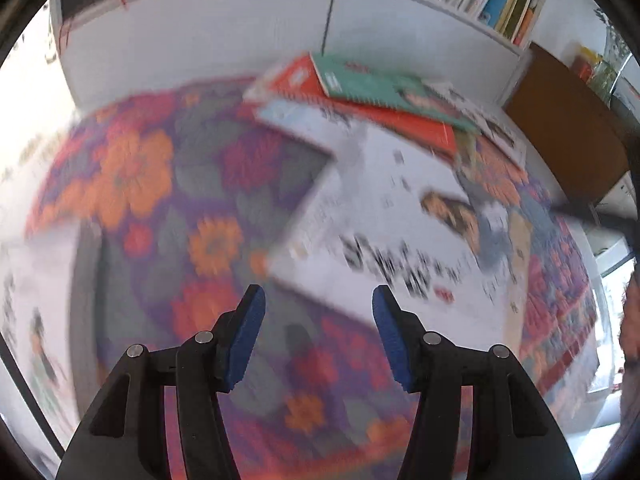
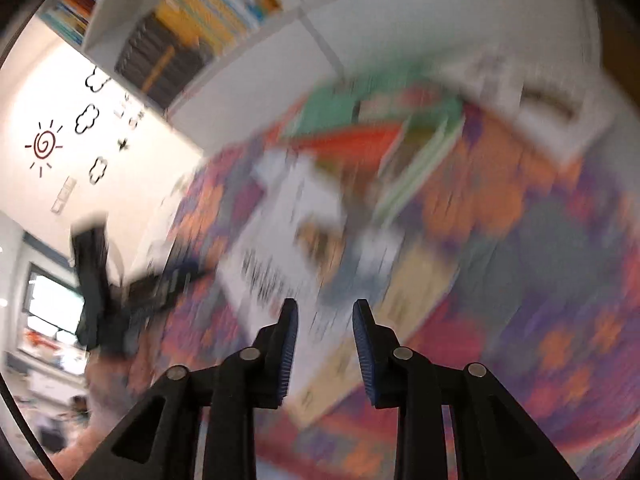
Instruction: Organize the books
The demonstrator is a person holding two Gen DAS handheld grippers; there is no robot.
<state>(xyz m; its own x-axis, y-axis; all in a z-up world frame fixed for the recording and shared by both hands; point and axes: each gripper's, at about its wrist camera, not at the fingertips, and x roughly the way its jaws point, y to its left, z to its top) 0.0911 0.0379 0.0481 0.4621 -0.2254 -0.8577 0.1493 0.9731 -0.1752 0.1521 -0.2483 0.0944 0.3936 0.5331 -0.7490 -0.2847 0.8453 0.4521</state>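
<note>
Books (image 1: pixel 384 100) piled upper centre on floral cloth (image 1: pixel 136 184); white book (image 1: pixel 384 216) mid-frame. Left gripper (image 1: pixel 318 300), right gripper (image 2: pixel 325 312): jaws apart, empty. I'd slow down, square up on one edge.

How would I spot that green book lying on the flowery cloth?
Find the white bookcase and look below it to the flowered cloth, where loose books lie in a heap. The green book sits on top of that heap, over an orange-red book. It is the only green cover there, with a spiral binding along one edge.
</note>
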